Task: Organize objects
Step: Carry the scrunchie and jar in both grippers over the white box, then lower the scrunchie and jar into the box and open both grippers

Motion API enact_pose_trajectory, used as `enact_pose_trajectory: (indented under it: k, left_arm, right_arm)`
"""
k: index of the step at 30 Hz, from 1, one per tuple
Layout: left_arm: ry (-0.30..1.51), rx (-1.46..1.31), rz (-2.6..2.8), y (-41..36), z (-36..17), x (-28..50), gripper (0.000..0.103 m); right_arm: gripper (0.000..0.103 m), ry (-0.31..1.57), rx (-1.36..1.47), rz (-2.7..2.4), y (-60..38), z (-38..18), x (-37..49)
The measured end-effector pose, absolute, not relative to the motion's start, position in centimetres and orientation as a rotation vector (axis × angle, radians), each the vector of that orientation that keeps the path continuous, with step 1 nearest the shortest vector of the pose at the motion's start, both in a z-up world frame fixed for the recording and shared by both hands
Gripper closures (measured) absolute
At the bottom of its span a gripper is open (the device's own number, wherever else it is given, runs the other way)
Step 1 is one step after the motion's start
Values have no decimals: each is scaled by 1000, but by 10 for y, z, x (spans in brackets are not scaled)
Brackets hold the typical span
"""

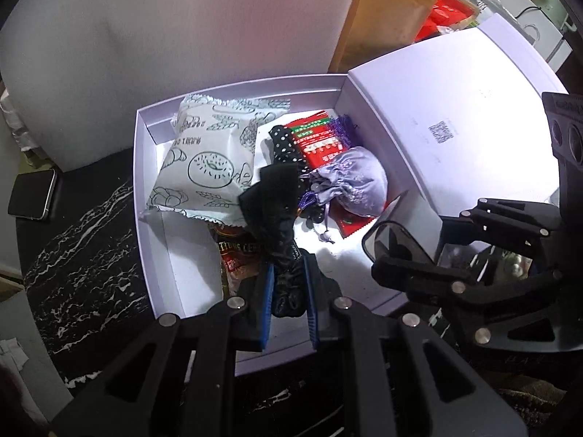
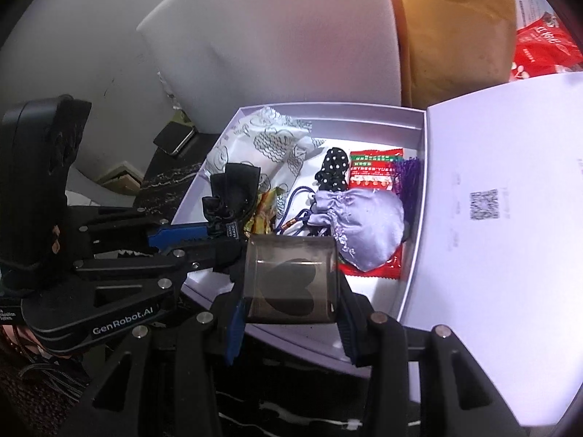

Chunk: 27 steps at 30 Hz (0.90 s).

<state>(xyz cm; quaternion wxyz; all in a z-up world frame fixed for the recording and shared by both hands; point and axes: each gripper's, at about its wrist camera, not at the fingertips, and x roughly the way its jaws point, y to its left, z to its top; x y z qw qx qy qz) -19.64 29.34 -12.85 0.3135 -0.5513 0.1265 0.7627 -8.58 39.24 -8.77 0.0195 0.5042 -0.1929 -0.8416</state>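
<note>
A white gift box (image 1: 145, 167) lies open on the dark marbled table, its lid (image 1: 455, 116) folded out to the right. Inside are a white bread packet (image 1: 207, 160) printed with doughnuts, a black dotted cloth piece (image 1: 284, 145), a red packet (image 1: 320, 145) and a lilac drawstring pouch (image 1: 353, 182). My left gripper (image 1: 289, 266) is shut on a black fabric bow (image 1: 273, 196) over the box's near side. My right gripper (image 2: 291, 291) is shut on a smoky translucent box (image 2: 291, 276) bearing a dark heart, above the box's front edge. The left gripper (image 2: 218, 233) and its bow (image 2: 233, 189) also show in the right wrist view.
A brown-red snack packet (image 1: 237, 251) lies partly under the bread packet. A purple tassel (image 2: 410, 178) sits by the box's right wall. A phone (image 1: 32, 193) rests on the table (image 1: 83, 255) at the left. A white foam slab (image 1: 182, 29) and a brown paper bag (image 1: 390, 14) stand behind.
</note>
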Motion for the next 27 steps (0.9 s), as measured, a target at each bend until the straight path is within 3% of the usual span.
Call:
enact_pose_trajectory:
  k: [27]
  left_arm:
    - [206,-1500,1965,287,-155,-211,88]
  right_arm:
    - [59,-459,1638,-2553,383,-119,-113]
